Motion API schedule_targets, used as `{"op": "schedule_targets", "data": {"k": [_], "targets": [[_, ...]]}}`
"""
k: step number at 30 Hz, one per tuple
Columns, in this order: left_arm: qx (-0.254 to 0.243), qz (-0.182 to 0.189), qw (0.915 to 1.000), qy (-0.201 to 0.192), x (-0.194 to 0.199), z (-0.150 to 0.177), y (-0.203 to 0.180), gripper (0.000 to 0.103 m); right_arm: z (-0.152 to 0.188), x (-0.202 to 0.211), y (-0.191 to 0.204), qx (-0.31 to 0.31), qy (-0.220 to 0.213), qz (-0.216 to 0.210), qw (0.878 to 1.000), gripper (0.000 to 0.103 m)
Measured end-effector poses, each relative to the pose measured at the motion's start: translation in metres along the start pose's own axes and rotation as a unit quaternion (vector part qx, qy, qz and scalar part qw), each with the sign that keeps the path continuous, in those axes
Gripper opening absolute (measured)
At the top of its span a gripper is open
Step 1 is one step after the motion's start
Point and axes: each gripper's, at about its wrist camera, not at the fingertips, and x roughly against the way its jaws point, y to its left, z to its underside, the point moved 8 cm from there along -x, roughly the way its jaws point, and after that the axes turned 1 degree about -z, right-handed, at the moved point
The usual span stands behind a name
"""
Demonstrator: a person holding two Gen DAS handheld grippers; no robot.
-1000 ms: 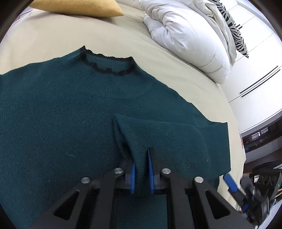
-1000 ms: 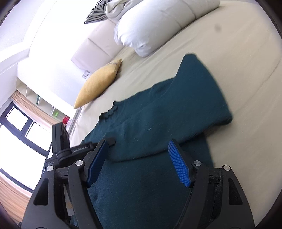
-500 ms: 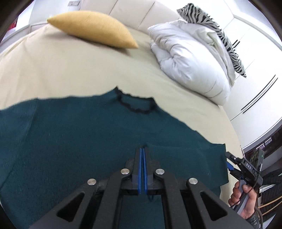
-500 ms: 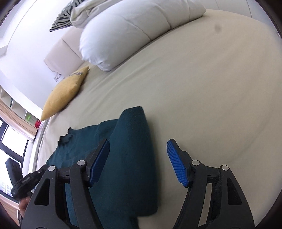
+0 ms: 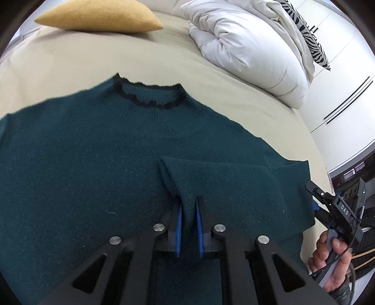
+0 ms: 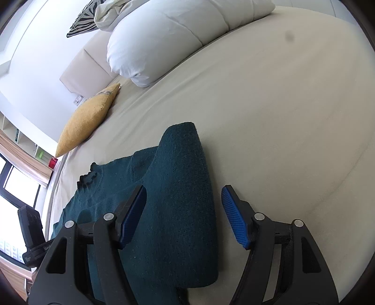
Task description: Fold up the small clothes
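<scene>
A dark teal knit sweater (image 5: 93,150) with a black-trimmed collar (image 5: 150,101) lies flat on the beige bed. Its right sleeve (image 5: 222,178) is folded across the body. My left gripper (image 5: 187,211) is shut on the cuff of that sleeve, fabric pinched between the blue pads. In the right wrist view the folded sleeve (image 6: 178,187) runs up between the fingers of my right gripper (image 6: 184,206), which is open and empty above it. The right gripper also shows at the right edge of the left wrist view (image 5: 328,206).
A yellow cushion (image 5: 98,16) lies at the head of the bed, a white duvet (image 5: 253,47) and a zebra pillow (image 5: 307,30) beside it. Bare beige sheet (image 6: 281,117) lies right of the sweater. A white wardrobe (image 5: 346,77) stands past the bed's right edge.
My left gripper was fully shut and drawn back half a second ago; now it pinches the sleeve cuff low over the sweater. My right gripper stayed open and shifted slightly over the folded sleeve.
</scene>
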Motion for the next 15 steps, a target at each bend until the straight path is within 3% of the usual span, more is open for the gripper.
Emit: {"op": "schedule_targets", "data": {"k": [5, 10, 15], "targets": [[-0.028, -0.013, 0.9988, -0.038, 0.021, -0.004, -0.007, 0.008, -0.002, 0.009, 0.000, 0.010, -0.011, 0.011, 1.000, 0.065], [-0.018, -0.010, 0.9963, -0.083, 0.048, -0.012, 0.004, 0.008, -0.013, 0.019, -0.005, 0.014, -0.026, 0.018, 0.999, 0.065], [0.020, -0.022, 0.9922, -0.121, 0.071, -0.009, 0.044, 0.008, -0.032, 0.016, -0.003, 0.018, -0.031, 0.027, 0.999, 0.065]]}}
